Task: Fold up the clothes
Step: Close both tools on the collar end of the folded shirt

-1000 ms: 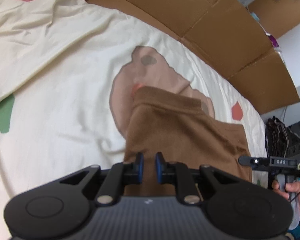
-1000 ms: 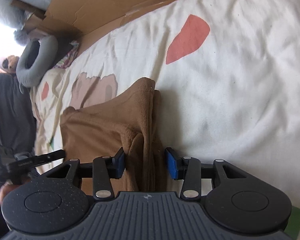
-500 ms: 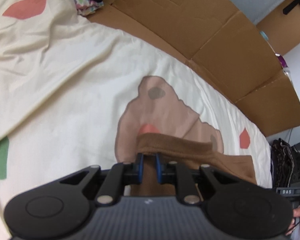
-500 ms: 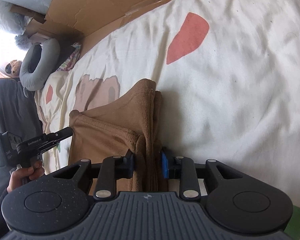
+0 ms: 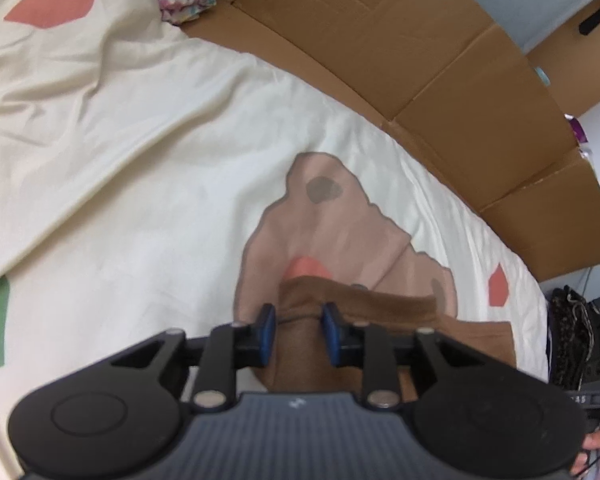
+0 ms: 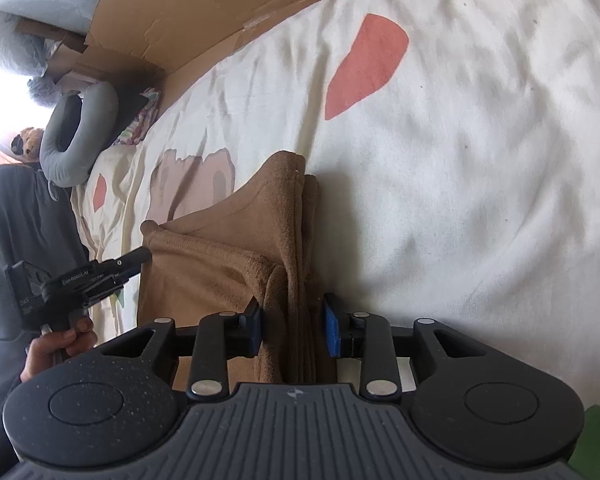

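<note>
On the cream bedsheet, right in the middle, lies the brown garment, doubled over with its stacked edges running up between the right gripper's blue pads. Both tools are letting go here. The right gripper has its jaws opening, a gap showing on the right pad's side, the folded edge standing between them. Over in the left wrist view, the left gripper is opening too, the garment's hemmed edge between its jaws, seemingly no longer pinched. So I'd call this the release after laying a fold down. Next up, most likely: back both tools clear without dragging the layers, then take hold again for another fold or a smoothing pass.

Around it: flattened cardboard lines the far edge of the bed, a grey neck pillow sits off at the corner, and the person's hand holds the left tool's handle. Nothing lies in the way on the sheet itself.
</note>
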`<state>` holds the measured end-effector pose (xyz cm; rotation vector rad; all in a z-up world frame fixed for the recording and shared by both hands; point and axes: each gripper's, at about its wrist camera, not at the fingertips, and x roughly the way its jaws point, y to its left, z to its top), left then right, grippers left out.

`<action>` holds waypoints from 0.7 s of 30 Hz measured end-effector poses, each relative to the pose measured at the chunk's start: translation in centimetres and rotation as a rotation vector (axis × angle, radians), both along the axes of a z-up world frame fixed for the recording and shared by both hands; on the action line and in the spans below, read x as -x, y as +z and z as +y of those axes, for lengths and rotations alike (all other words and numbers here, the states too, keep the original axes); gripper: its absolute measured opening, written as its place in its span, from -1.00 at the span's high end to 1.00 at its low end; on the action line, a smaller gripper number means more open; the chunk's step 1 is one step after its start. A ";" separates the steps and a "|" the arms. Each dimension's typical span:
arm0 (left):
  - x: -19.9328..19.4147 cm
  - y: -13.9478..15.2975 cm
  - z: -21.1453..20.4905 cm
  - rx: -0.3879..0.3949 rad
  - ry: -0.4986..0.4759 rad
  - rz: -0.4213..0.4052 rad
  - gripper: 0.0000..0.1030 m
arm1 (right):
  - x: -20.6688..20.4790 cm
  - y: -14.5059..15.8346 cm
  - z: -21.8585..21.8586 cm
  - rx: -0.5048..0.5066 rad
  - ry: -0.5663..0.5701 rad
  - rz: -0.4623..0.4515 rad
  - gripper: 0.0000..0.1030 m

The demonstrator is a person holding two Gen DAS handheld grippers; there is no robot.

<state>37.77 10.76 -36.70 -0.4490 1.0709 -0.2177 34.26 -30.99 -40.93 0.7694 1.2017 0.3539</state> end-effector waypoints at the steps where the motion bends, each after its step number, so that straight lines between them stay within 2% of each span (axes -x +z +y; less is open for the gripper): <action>1: 0.1 0.1 0.0 0.000 -0.001 -0.003 0.49 | 0.0 -0.1 -0.1 -0.009 -0.004 0.001 0.31; 3: 0.3 0.5 0.1 -0.002 -0.008 -0.005 0.50 | -0.1 -0.3 -0.2 -0.024 -0.008 0.008 0.34; 5: 0.6 0.9 0.4 0.002 -0.016 -0.008 0.47 | -0.1 -0.1 -0.2 -0.025 -0.003 0.007 0.48; 9: 1.2 0.9 1.1 0.011 -0.022 -0.005 0.22 | -0.1 0.9 -0.1 -0.008 0.018 -0.013 0.48; 12: 1.6 -0.1 1.5 0.031 -0.018 0.020 0.22 | 0.0 1.1 -0.5 -0.003 0.017 -0.018 0.43; 15: 1.9 -0.9 2.0 0.073 -0.014 0.042 0.21 | 0.2 0.7 -1.2 0.000 0.003 -0.003 0.14; 21: 2.0 -1.8 2.7 0.194 -0.007 0.063 0.19 | 0.2 -0.6 -1.9 -0.070 -0.001 0.017 0.04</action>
